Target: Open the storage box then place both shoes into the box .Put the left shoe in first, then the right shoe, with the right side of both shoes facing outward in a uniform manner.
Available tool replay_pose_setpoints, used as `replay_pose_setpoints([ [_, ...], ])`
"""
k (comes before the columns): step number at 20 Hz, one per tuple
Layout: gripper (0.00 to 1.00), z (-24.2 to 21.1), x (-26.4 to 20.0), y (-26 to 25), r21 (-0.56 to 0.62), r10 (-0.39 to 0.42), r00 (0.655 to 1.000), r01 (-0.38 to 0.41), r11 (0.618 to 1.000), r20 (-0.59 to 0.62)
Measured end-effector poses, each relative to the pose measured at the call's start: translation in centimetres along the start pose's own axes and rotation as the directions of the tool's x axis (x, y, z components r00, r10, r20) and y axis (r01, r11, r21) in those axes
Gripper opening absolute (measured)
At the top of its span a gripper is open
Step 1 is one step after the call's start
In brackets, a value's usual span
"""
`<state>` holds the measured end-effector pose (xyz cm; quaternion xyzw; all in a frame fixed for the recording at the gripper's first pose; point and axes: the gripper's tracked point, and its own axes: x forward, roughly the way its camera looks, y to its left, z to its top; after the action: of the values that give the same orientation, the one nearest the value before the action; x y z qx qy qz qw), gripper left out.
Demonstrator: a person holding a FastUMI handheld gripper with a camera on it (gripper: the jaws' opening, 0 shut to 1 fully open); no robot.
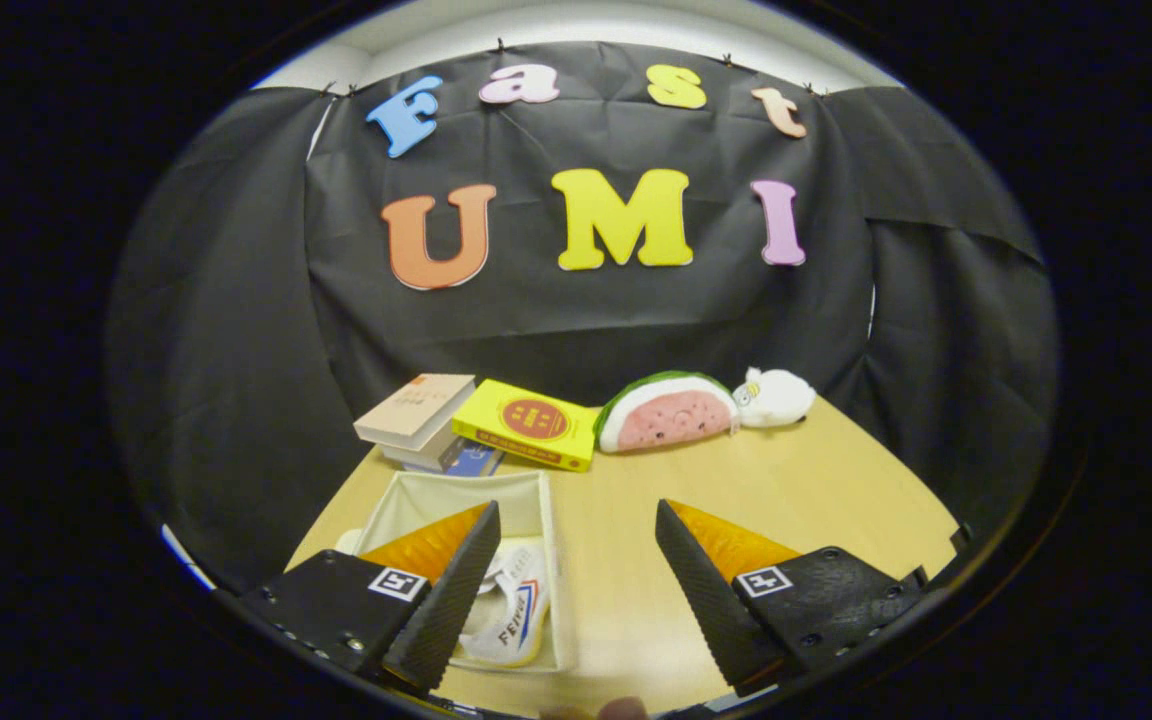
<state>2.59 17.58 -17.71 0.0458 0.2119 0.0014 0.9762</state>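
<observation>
The gripper (576, 590) is hovering over the wooden table (786, 480) with its fingers spread wide apart, gripping nothing, bare tabletop showing between them. The storage box (546, 500), a pale fabric bin with an open top, is sitting just ahead of the left finger and partly under it. A white shoe (516, 610) with red and blue striping is lying inside the box, beside the left fingertip; whether a second shoe is in there, cannot tell. Beyond the box a stack of books (416, 410) is resting, a yellow book (531, 422) leaning right next to it. Further right of the box, a watermelon-slice plush (666, 415) is lying touching a small white plush toy (776, 395).
</observation>
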Motion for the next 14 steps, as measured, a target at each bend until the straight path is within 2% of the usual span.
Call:
replay_pose_setpoints([
  [7, 0.96, 7.1, -1.6, -7.5, -0.001, -0.023, 0.992, 0.023, 1.000, 0.122],
  [14, 0.96, 10.6, -5.0, -11.4, -0.020, 0.005, 0.977, -0.001, 1.000, 0.213],
])
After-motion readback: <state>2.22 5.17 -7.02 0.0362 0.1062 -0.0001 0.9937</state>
